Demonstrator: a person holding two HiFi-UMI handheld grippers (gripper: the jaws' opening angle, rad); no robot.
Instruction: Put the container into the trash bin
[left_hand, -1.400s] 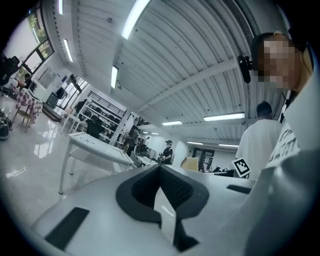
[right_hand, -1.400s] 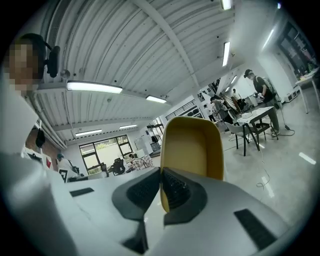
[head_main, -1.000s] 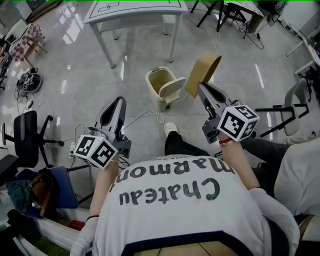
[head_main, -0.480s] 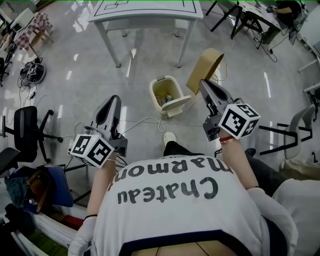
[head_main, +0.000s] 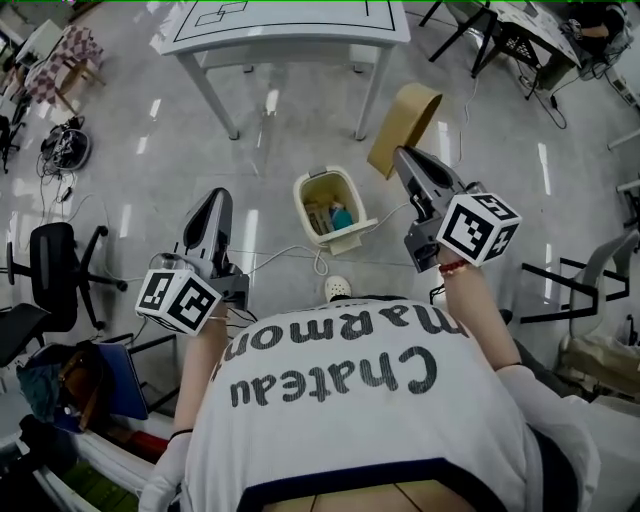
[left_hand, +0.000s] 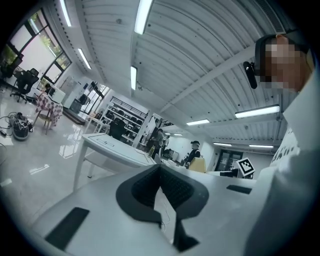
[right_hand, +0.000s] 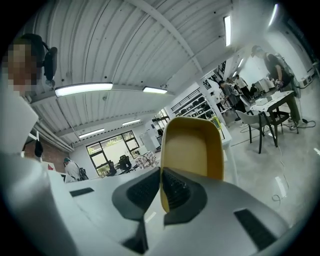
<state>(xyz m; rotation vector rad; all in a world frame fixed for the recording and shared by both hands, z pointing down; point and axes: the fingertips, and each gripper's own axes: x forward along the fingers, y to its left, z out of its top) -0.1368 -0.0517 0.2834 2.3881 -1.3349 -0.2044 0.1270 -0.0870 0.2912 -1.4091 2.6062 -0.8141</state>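
Container (head_main: 405, 128), tan, is up in the air, rim pinched tight in right claw (head_main: 400, 155), to the far right of the trash bin (head_main: 302, 203). Left claw (head_main: 216, 197): jaws together, holding nothing. Step: carrying to bin. Next, likely: swing it left over bin's mouth, then let go.

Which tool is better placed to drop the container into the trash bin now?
Right. The right tool is shut on the container at its edge and holds it in the air, just right of the open trash bin in the head view. The left tool is shut on nothing, off to the bin's left.
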